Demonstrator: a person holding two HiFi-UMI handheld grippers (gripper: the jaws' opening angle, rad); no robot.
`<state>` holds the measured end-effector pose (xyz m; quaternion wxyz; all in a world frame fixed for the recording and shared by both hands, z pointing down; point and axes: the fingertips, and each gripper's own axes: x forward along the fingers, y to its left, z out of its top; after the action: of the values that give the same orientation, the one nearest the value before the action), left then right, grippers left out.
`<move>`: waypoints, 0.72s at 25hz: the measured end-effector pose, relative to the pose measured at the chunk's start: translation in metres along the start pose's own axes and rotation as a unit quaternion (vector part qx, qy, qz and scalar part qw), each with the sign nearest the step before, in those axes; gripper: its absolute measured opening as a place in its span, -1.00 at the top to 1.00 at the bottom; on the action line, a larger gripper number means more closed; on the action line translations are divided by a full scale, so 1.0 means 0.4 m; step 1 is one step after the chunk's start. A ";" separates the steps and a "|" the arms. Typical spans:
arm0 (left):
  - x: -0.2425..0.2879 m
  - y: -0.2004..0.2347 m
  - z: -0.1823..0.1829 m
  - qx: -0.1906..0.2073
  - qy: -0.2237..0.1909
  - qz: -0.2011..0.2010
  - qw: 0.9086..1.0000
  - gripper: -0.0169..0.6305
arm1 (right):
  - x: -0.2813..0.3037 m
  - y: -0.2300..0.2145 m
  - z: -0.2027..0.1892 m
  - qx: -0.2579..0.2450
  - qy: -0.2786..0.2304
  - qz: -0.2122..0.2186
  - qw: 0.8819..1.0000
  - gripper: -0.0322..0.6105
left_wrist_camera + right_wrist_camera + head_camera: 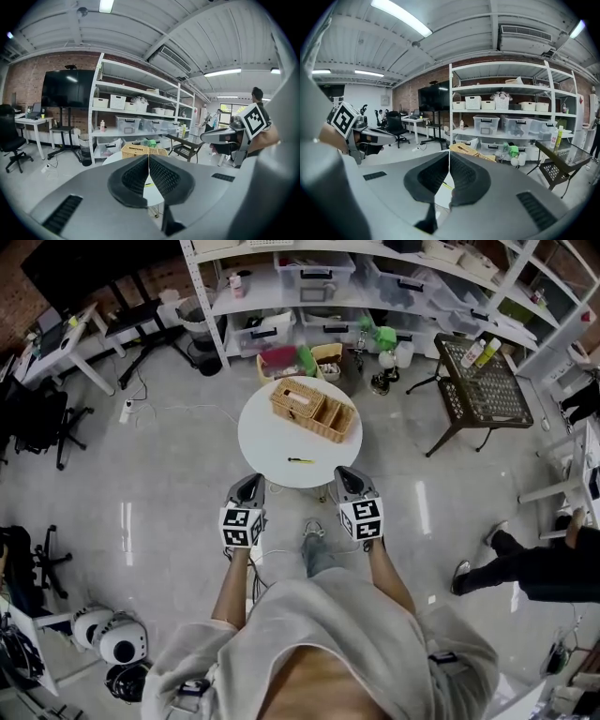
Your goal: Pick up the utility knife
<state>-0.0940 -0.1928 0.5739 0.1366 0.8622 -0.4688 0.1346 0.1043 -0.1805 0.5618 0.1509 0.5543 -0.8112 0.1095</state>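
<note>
A tall white shelf unit [309,298] with storage bins lines the far wall. In front of it stands a round white table [267,442], with a wicker basket [314,409] on its far half. The left gripper [250,481] and right gripper [344,474] hang side by side at the table's near edge, both above the floor, each with its jaws pressed together on nothing. The utility knife [301,460] lies flat on the table's near part, between the two grippers and apart from both.
</note>
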 end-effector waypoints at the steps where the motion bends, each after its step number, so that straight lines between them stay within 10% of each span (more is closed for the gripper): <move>1: 0.020 0.007 0.009 -0.002 0.000 0.003 1.000 0.88 | 0.020 -0.013 0.008 -0.001 0.001 0.004 1.000 0.80; 18: 0.304 0.130 0.115 -0.024 0.014 0.051 0.998 0.88 | 0.348 -0.180 0.124 -0.011 0.009 0.066 0.998 0.80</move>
<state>-0.0696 -0.3304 0.5808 0.1564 0.8317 -0.5134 0.1423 0.1182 -0.3441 0.5673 0.1567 0.4966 -0.8459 0.1153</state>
